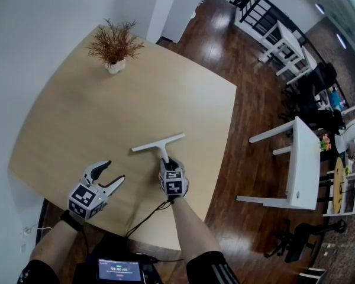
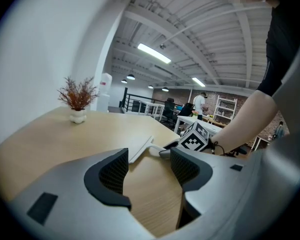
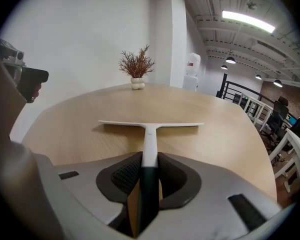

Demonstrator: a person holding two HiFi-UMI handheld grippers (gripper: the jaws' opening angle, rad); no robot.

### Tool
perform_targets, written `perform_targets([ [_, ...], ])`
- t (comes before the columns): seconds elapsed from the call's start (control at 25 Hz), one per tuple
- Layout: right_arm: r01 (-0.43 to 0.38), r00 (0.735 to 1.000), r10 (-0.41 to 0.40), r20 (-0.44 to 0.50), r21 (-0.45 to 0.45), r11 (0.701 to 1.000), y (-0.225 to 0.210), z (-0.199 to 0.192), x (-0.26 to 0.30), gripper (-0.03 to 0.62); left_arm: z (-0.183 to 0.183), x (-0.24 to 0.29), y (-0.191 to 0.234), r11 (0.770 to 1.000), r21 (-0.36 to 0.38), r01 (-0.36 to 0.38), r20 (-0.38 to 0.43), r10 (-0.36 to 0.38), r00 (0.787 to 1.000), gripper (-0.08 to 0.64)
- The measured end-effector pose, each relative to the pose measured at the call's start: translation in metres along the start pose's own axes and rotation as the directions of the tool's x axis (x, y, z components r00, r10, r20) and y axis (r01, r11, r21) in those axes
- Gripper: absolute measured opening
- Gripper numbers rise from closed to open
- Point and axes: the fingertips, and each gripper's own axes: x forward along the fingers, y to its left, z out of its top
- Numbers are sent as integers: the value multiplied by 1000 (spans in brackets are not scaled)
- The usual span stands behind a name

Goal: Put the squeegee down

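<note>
A white squeegee (image 1: 160, 145) with a dark grip lies low over the wooden table (image 1: 94, 117), its blade pointing away from me. My right gripper (image 1: 168, 163) is shut on its handle; in the right gripper view the squeegee (image 3: 149, 134) runs straight out from between the jaws of the right gripper (image 3: 149, 176), blade crosswise close to the tabletop. My left gripper (image 1: 108, 174) stands open to the left, holding nothing. In the left gripper view the left gripper (image 2: 149, 170) has bare table between its pads, and the squeegee (image 2: 142, 148) shows beyond.
A small potted dried plant (image 1: 114, 45) stands at the table's far side. White chairs and a white side table (image 1: 302, 158) are on the dark floor to the right. A phone-like screen (image 1: 119, 271) sits near my body.
</note>
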Motion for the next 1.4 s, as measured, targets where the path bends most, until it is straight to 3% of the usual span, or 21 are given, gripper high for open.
perform_targets([
  [0.44,-25,1000,26,-11,13,1000,1,1,-3,146,2,-1,-4,1000,-2,-17,-1,17,1000,270],
  [0.84,-76,990,73,118,20,997,2,42,-50,176,16,-20,-31,999,37,-22,20,22,1000,270],
  [1.08,-104,964,106,242,-21,994,17,74,-111,176,20,-45,-60,998,59,-31,48,28,998,270],
  [1.4,-141,907,148,395,-47,989,43,86,-213,176,17,-92,-114,994,91,-58,84,50,995,270],
])
